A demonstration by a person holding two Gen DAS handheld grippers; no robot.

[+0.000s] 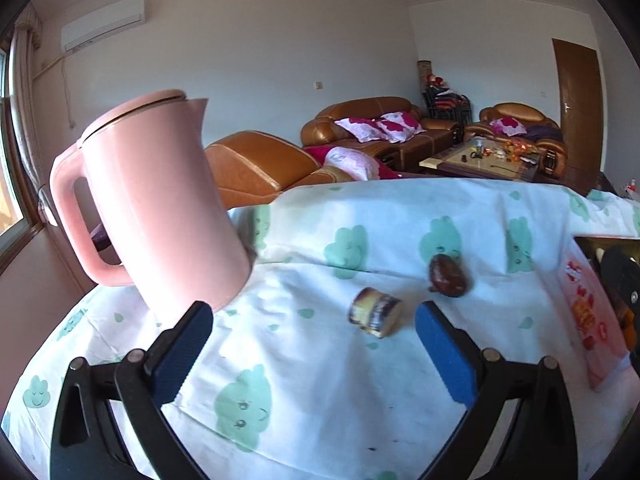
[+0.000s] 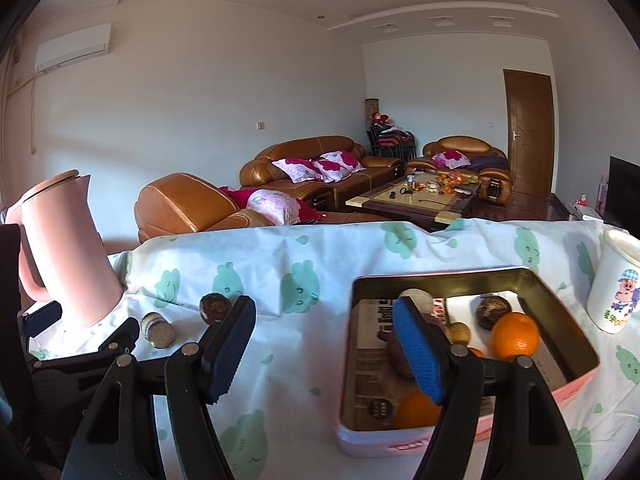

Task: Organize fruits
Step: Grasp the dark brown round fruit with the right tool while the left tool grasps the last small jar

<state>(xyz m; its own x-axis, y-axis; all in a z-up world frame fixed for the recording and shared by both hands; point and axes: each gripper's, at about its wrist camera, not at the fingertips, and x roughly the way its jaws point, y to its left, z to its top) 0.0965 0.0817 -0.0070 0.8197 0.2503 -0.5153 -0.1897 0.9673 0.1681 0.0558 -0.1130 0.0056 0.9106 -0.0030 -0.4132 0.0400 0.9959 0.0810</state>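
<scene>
**Right tongs wide over the tin's near-left corner**

My right tongs (image 2: 325,346) are spread wide with nothing between them. The right pad covers part of the pink tin (image 2: 576,384), which holds an orange (image 2: 515,336) and darker fruits. On the worktop (image 2: 288,360), a dark fruit (image 2: 214,308) lies just beside a small jar (image 2: 158,330), near the pink kettle (image 2: 68,252).

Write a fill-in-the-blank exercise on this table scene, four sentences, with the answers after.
1. Both pairs of tongs, left and right, are ____ and hold nothing.
2. The oranges lie inside the ____.
3. The kettle on the tablecloth is coloured ____.
4. The dark fruit and the small cylindrical piece lie ____ the tin.

Answers: open; tin; pink; outside
</scene>
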